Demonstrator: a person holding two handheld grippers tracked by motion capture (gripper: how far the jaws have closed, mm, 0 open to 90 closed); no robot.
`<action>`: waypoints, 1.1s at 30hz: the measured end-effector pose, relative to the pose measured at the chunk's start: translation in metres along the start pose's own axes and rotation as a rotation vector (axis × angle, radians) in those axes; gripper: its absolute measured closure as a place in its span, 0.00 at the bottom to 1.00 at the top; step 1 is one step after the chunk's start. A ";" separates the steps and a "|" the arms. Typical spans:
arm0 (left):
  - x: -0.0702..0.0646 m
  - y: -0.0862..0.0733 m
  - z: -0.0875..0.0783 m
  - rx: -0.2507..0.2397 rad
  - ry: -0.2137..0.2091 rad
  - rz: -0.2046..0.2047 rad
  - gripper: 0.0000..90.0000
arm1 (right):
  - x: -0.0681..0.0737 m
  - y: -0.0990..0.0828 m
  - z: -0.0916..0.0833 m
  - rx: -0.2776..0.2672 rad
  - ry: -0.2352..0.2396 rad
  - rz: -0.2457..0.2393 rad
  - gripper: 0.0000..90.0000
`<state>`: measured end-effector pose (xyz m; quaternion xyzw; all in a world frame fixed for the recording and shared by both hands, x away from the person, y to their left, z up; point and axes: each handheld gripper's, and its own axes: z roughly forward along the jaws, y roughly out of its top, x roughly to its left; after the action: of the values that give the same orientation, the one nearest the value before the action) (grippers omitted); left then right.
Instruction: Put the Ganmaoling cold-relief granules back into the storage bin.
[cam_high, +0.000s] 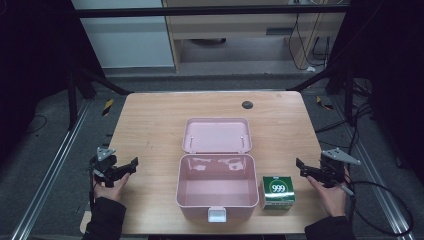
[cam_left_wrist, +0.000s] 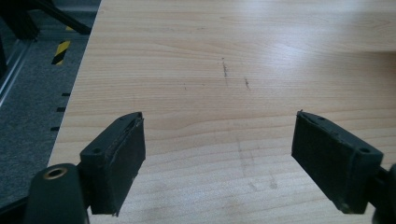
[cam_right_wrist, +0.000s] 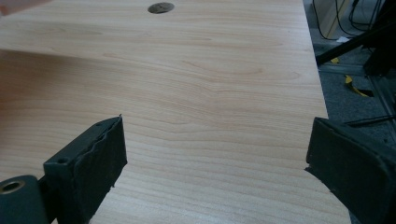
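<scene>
A pink box (cam_high: 217, 192) stands open in the middle of the wooden table (cam_high: 150, 125), its lid (cam_high: 217, 135) laid back flat behind it. A green carton marked 999 (cam_high: 278, 191) sits just to the right of the box. My left gripper (cam_high: 124, 167) hovers at the table's left edge, held in a hand, jaws wide apart with bare wood between the pads (cam_left_wrist: 123, 156). At the right edge my right gripper (cam_high: 306, 169) is likewise open, a short way from the carton, with nothing between its pads (cam_right_wrist: 100, 154).
A dark round grommet (cam_high: 247, 104) sits near the table's far edge, also seen as a grommet (cam_right_wrist: 160, 7) in the right gripper view. Metal rails and black frame legs flank the table. A cable (cam_high: 385, 205) trails off the right gripper.
</scene>
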<state>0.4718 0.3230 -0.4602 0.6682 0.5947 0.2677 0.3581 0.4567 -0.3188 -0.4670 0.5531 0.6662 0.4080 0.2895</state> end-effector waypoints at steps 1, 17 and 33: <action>0.000 0.000 0.000 0.004 -0.001 0.003 0.19 | 0.000 0.001 -0.001 -0.005 0.002 -0.011 0.07; -0.007 -0.001 0.007 0.037 -0.019 0.044 0.21 | 0.016 0.032 -0.020 -0.053 0.122 -0.121 0.13; -0.012 -0.003 0.011 0.067 -0.023 0.075 0.22 | 0.035 0.081 -0.041 -0.043 0.228 -0.285 0.12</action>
<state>0.4773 0.3097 -0.4684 0.7045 0.5738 0.2531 0.3322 0.4554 -0.2890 -0.3744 0.3968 0.7575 0.4372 0.2787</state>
